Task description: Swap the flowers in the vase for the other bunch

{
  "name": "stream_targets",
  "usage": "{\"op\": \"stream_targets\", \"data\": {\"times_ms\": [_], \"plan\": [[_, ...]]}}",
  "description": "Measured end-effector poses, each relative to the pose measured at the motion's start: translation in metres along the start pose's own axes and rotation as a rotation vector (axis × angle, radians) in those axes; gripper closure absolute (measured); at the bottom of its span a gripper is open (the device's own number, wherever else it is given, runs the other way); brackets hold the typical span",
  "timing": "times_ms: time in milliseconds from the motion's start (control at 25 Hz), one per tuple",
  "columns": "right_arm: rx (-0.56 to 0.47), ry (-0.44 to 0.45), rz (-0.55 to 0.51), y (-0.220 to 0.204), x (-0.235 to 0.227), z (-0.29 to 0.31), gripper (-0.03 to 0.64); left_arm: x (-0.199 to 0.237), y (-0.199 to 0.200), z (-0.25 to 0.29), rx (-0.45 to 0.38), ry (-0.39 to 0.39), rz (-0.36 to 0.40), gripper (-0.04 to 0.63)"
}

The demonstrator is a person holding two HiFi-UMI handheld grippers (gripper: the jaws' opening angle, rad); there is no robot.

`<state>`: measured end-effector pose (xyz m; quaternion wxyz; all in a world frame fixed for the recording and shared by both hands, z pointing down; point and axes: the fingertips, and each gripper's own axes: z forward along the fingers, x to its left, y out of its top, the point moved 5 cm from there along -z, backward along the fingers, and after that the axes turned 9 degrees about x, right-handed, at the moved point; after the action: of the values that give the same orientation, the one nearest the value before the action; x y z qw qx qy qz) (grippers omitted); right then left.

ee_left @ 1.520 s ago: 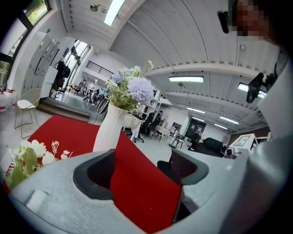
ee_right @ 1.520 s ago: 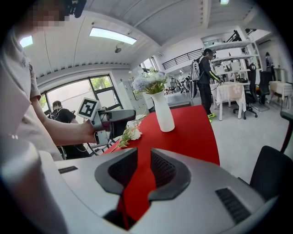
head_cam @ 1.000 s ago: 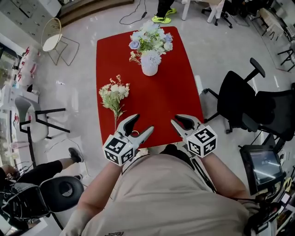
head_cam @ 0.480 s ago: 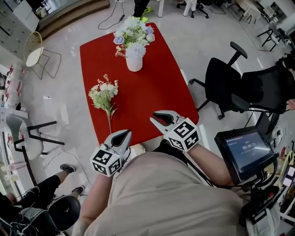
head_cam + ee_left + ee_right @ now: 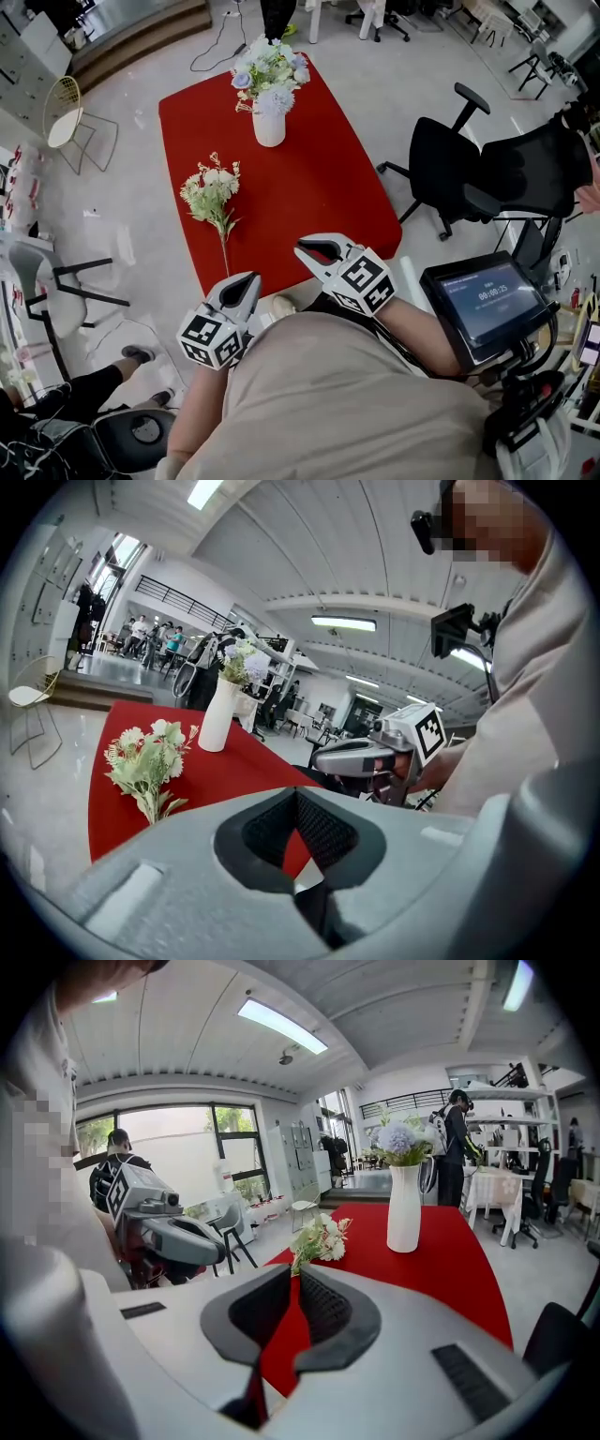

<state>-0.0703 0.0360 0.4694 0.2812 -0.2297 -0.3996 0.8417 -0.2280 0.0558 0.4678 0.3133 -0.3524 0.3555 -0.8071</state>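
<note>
Left gripper (image 5: 242, 286) sits at the near edge of the red table (image 5: 319, 178), jaws pressed tight together and empty. Right gripper (image 5: 314, 251) is beside it, jaws just closing to a narrow gap, nothing between them. Ahead on the left lies the loose bunch (image 5: 213, 192). Well beyond, the white vase (image 5: 268, 127) stands upright, holding the pale blue flowers (image 5: 267, 70).

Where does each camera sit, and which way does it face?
Head view: on the person's head, looking down at the red table; torso, left gripper, right gripper show.
Left gripper view: on that gripper, along its shut jaws across the table; right gripper, torso show.
Right gripper view: on that gripper, along empty jaws that have just been closing; left gripper shows.
Both gripper views share white vase and loose bunch.
</note>
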Motion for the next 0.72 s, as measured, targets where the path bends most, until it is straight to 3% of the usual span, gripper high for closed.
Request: {"op": "stream_targets", "data": {"times_ms": [440, 720], "plan": [[-0.002, 0.046, -0.076, 0.011, 0.026, 0.016, 0.583, 0.001, -0.012, -0.022, -0.014, 0.066, 0.020, 0.588], [0.003, 0.046, -0.100, 0.014, 0.033, 0.020, 0.586, 0.005, -0.011, -0.026, -0.015, 0.067, 0.024, 0.588]]}}
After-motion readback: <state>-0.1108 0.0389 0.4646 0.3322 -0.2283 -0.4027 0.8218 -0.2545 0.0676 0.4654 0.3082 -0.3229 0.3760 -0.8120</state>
